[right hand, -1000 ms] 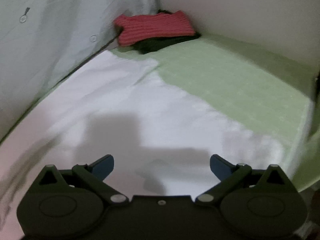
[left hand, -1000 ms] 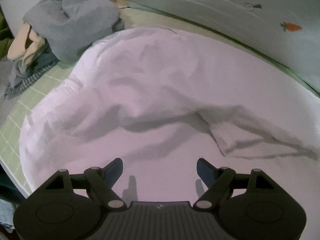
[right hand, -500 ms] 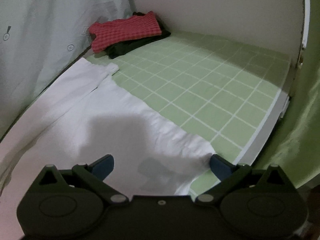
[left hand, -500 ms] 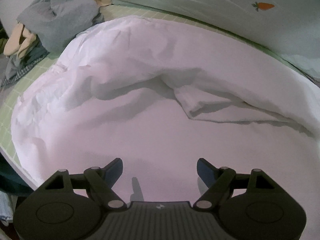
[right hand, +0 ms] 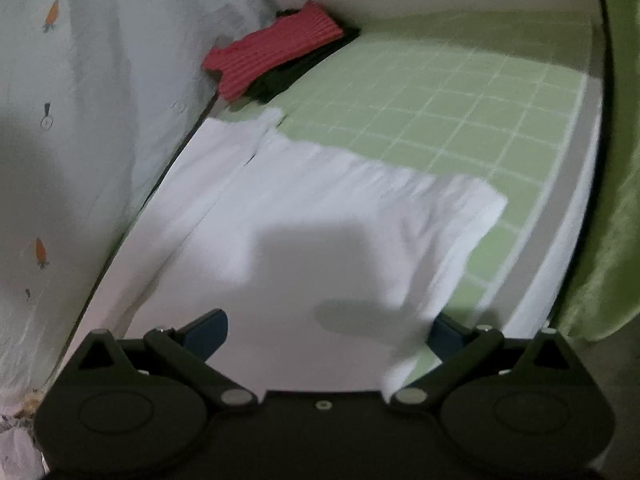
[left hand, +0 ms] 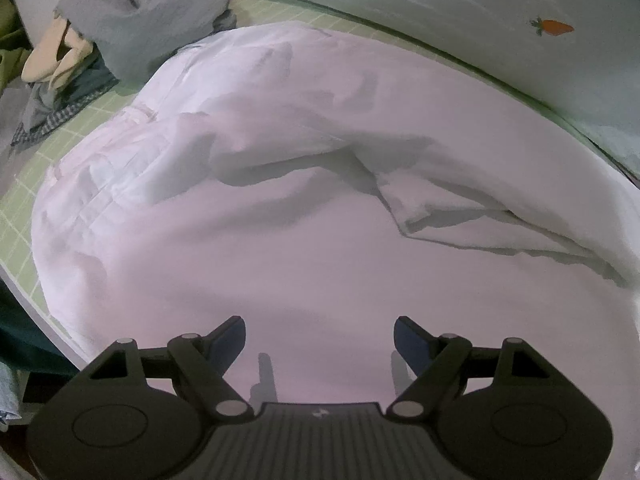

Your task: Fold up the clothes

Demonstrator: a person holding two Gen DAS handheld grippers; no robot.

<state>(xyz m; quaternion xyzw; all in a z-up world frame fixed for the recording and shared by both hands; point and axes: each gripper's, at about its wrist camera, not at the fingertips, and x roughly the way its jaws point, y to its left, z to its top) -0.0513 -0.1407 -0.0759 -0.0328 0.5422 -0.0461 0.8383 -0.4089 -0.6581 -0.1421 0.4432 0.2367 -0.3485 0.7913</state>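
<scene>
Two grippers, left (left hand: 319, 330) and right (right hand: 326, 332), jaws apart, gripping nothing; we see white trousers (left hand: 320, 208) ahead, long axis frame-left to frame-right; right gripper nearer hem.

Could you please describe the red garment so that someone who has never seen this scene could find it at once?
Look across the green checked mat to its far corner, where the carrot-print sheet meets the wall. The red garment lies folded there atop a dark garment, the only red thing, beyond the white trousers.

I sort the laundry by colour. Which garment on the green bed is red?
The folded red garment in the far corner, lying on a dark garment. The white trousers near the right gripper are not red.
</scene>
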